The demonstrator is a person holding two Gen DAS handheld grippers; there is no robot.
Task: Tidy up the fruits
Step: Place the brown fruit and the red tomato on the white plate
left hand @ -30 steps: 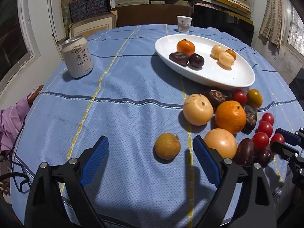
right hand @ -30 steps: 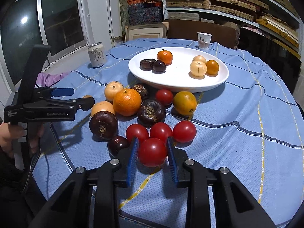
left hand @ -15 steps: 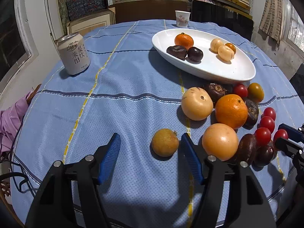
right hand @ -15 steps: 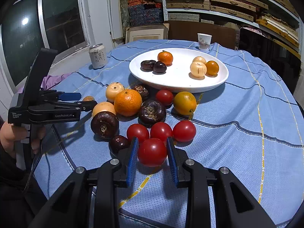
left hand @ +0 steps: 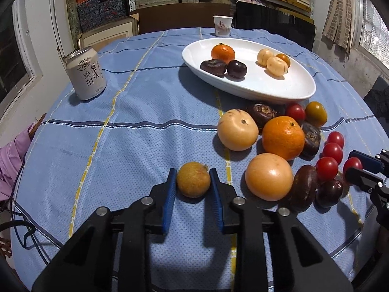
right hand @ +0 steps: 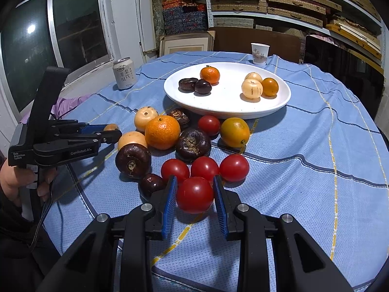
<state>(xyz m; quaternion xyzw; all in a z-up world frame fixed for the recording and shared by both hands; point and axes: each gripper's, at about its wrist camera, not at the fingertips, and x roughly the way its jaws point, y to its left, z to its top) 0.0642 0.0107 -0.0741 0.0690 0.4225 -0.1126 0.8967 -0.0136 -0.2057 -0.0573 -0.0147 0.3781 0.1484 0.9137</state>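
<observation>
My left gripper (left hand: 192,173) is shut on a small brownish-yellow fruit (left hand: 193,182) that rests on the blue cloth, left of the fruit pile. My right gripper (right hand: 195,180) is shut on a red tomato (right hand: 195,195) at the near edge of the pile. The pile holds an orange (left hand: 283,137), pale round fruits (left hand: 237,129), dark fruits (right hand: 133,160) and several more tomatoes (right hand: 205,168). A white oval plate (left hand: 299,87) behind the pile carries a tangerine, two dark fruits and three pale or orange ones.
A drink can (left hand: 85,73) stands at the far left of the table. A paper cup (left hand: 222,25) stands behind the plate. The left gripper and the hand holding it show in the right wrist view (right hand: 60,143). Shelves and boxes line the back wall.
My left gripper moved forward and closed its jaws from wide open onto the small brownish-yellow fruit. My right gripper stayed shut on the tomato, hardly moving.
</observation>
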